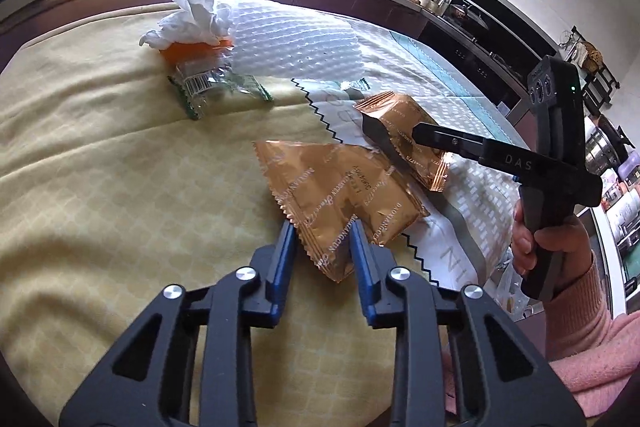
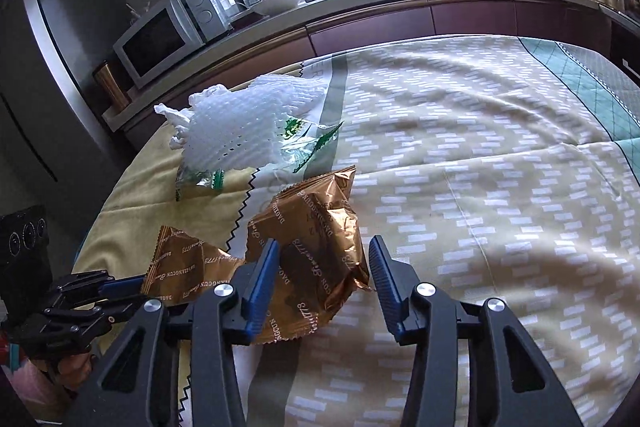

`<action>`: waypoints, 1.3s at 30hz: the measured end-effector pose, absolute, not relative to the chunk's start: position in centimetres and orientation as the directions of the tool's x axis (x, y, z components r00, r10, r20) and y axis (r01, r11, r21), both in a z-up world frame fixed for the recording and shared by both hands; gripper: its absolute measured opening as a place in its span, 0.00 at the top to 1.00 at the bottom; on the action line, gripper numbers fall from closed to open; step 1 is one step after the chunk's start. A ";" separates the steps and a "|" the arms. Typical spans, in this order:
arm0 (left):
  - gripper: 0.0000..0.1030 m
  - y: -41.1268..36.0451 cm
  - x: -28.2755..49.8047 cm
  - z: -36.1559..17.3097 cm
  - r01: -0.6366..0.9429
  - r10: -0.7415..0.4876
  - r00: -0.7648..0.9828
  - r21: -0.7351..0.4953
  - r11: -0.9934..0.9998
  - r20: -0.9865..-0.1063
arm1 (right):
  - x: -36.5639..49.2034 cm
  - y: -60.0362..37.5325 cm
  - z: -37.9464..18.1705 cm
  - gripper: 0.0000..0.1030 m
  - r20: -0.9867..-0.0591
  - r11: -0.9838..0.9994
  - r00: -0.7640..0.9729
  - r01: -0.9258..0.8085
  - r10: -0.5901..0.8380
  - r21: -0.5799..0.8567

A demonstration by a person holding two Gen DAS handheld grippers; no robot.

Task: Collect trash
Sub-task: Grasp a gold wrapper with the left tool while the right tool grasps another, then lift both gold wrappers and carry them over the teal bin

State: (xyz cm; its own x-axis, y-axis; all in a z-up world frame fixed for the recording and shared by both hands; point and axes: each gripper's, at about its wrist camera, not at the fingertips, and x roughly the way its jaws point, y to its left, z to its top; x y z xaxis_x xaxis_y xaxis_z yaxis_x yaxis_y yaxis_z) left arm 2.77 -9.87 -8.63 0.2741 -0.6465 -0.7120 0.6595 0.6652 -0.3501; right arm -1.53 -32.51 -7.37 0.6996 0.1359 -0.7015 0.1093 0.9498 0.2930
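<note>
Trash on the yellow tablecloth point(image 1: 100, 155). Left wrist view: left gripper point(image 1: 323, 233) open, fingers straddling a corner of the near copper wrapper point(image 1: 344, 195); crumpled tissue point(image 1: 196, 11) and foam net point(image 1: 296, 43) further back. Right wrist view: right gripper point(image 2: 324, 263) open around the second copper wrapper point(image 2: 320, 227) (not pinched).

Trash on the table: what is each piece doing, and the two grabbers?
Near copper wrapper: flat, edge between left gripper jaws.
Far copper wrapper: crumpled, between open right gripper jaws.
Tissue: crumpled.
Foam net: lying flat.
Clear wrapper: crinkled, empty.
</note>
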 end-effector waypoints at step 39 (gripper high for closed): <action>0.99 4.5 3.0 -4.8 0.459 -0.562 0.526 -0.343 0.820 -0.638 | 2.1 -23.3 -5.1 0.89 -0.573 0.872 0.684 -0.201 0.452 0.447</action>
